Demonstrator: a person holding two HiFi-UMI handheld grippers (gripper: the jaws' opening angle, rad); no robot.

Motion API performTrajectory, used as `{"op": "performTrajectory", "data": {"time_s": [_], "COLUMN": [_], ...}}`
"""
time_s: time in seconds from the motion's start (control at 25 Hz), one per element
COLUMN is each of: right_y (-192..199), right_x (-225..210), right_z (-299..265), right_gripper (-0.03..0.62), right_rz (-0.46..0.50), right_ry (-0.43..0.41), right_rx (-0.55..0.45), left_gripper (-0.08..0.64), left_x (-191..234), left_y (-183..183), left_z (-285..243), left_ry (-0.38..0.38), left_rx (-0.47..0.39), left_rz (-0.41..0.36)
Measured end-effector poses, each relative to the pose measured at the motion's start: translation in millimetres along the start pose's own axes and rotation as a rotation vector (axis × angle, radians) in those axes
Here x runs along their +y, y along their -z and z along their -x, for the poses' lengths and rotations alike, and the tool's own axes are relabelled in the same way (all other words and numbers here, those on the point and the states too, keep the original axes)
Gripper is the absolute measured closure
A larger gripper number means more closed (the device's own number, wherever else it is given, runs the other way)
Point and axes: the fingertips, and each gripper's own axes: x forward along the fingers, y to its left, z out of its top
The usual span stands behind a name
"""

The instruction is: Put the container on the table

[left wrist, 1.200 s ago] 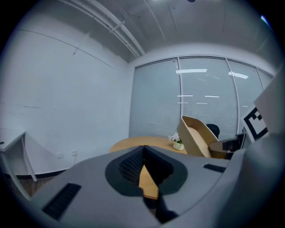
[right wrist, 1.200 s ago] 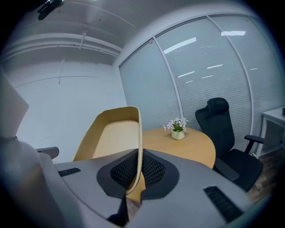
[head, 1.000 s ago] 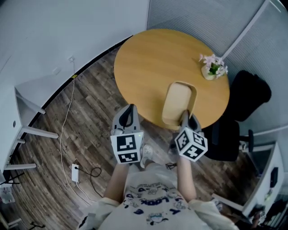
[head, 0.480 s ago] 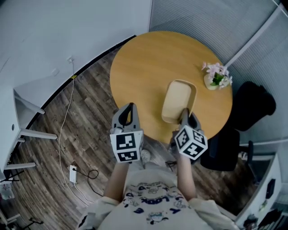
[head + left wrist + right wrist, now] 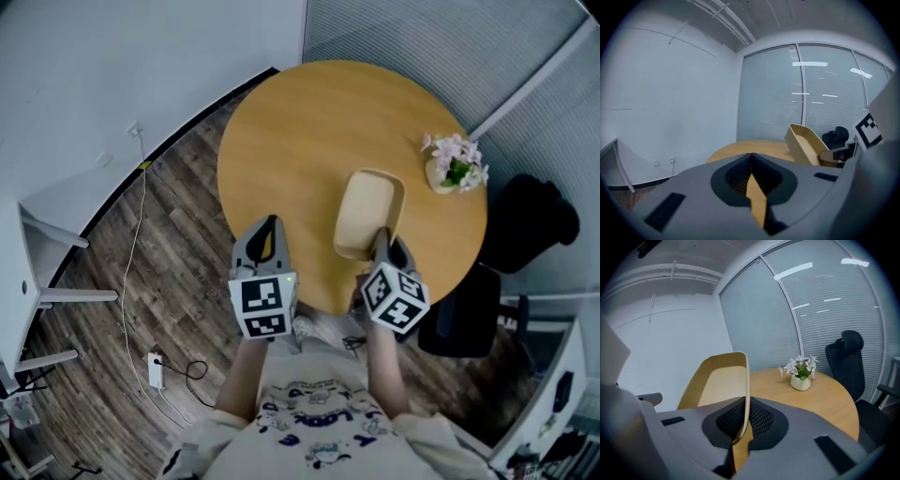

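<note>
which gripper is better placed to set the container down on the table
Right. The right gripper is shut on the container at its rim, holding it tilted above the table. The left gripper is shut on nothing, near the table edge.

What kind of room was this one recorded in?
Probably a small office meeting room: a round wooden table with a small flower pot, a black office chair beside it, and a glass wall with closed blinds. The right gripper holds a tan container by its rim.

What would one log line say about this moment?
right gripper: shut on container rim | container: tilted, over table | left gripper: shut, empty
</note>
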Motion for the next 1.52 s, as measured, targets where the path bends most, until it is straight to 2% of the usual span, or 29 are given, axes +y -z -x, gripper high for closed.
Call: {"op": "performTrajectory", "data": {"time_s": [0.56,1.0,1.52], "right_y": [9.7,49.9,102.9], "right_x": [-2.4,-16.3,-19.6], "right_z": [-80.8,-124.8,-157.0], "right_gripper": [0.586,0.586,0.586], "right_rz": [-0.030,-0.033,-0.027], "right_ry": [0.086,0.173,0.210], "right_rx": [0.100,0.227,0.371], "left_gripper": [0.557,0.557,0.557], "left_x": [15.1,22.4,25.6], "left_y": [-6.6,36.6,97.8], "left_z": [-102.0,-154.1,-185.6], "left_ry": [0.096,0.148,0.182], "left_rx": [0.087,0.223,0.377], "left_rz": [-0.022,-0.016,-0.006]}}
